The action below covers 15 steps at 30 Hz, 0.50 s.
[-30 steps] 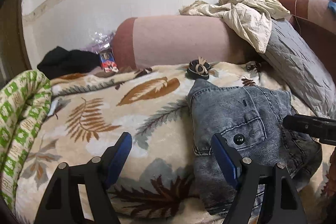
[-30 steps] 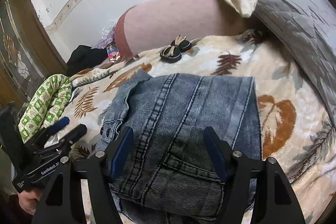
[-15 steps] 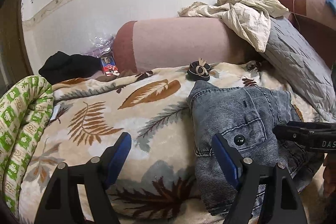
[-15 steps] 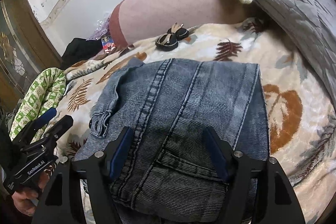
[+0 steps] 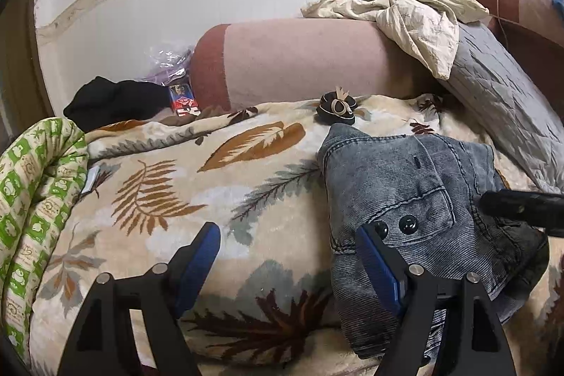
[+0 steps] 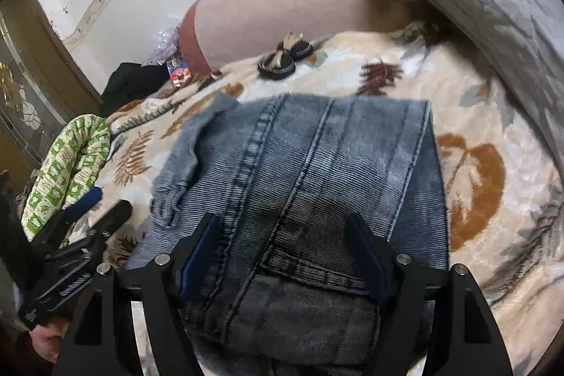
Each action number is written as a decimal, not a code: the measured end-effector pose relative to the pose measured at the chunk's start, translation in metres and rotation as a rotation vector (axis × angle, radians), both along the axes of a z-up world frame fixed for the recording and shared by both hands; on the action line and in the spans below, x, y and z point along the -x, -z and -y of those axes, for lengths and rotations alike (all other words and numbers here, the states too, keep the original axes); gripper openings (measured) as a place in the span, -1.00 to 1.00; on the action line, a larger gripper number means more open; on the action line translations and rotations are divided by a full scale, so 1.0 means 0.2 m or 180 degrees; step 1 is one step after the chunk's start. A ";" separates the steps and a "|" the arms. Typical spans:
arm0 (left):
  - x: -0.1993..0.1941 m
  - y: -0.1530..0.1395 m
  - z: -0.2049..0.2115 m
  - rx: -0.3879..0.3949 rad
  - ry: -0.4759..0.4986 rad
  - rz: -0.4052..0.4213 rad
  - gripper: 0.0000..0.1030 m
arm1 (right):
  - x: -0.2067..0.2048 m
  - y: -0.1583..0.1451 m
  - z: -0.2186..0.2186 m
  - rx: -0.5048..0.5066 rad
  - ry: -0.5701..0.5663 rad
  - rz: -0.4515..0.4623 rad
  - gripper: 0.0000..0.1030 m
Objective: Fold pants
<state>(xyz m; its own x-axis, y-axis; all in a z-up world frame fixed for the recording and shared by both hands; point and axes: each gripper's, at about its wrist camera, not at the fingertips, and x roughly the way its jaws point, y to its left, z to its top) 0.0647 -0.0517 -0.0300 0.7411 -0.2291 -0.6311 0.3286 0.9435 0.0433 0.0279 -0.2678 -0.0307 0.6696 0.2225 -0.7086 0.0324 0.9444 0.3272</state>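
Both of my grippers hover over a bed, and neither grips anything. My right gripper (image 6: 283, 256) has its jaws spread apart above a pair of blue jeans (image 6: 317, 171), with denim showing between the blue pads but not pinched. My left gripper (image 5: 287, 261) stands released too, just beside the jeans' left edge, with only the blanket between its pads. The jeans lie folded into a thick, roughly rectangular stack near the front of a cream blanket printed with leaves (image 5: 197, 185). I judge the denim heavy for cloth, soft but with some body, and not slippery, so layers should stay put once laid. The stack looks lumpy at the waistband (image 5: 405, 221), where two dark buttons and a pocket show, and a loose corner flares out on the left. The firmest hold is probably the thick seams or the folded edge, taking all layers at once. To the left a rolled green-and-white quilt (image 5: 31, 207) lies along the bed edge, well apart. Farther back, a pair of small dark shoes (image 6: 283, 57) sits on the blanket just beyond the jeans and could be in the way if the stack is pushed back. Behind them lie a pink bolster (image 5: 299, 62), a grey quilted pillow (image 5: 507, 101), a crumpled cream cloth (image 5: 416, 9), a black garment (image 5: 116, 97) and a small red box (image 5: 183, 99) against the white wall.
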 end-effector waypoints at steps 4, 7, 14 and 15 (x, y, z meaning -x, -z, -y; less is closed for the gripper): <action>0.01 -0.03 -0.01 0.0014 -0.0016 0.0035 0.59 | 0.07 -0.13 -0.06 0.0135 -0.0070 0.0282 0.45; 0.03 -0.05 -0.02 0.0029 -0.0027 0.0057 0.59 | 0.12 -0.21 -0.11 0.0293 -0.0096 0.0464 0.45; 0.09 -0.16 -0.04 0.0036 -0.0093 0.0195 0.74 | 0.18 -0.31 -0.18 0.0503 -0.0051 0.0695 0.45; 0.10 -0.17 -0.05 0.0036 -0.0107 0.0220 0.80 | 0.19 -0.31 -0.18 0.0510 -0.0040 0.0703 0.45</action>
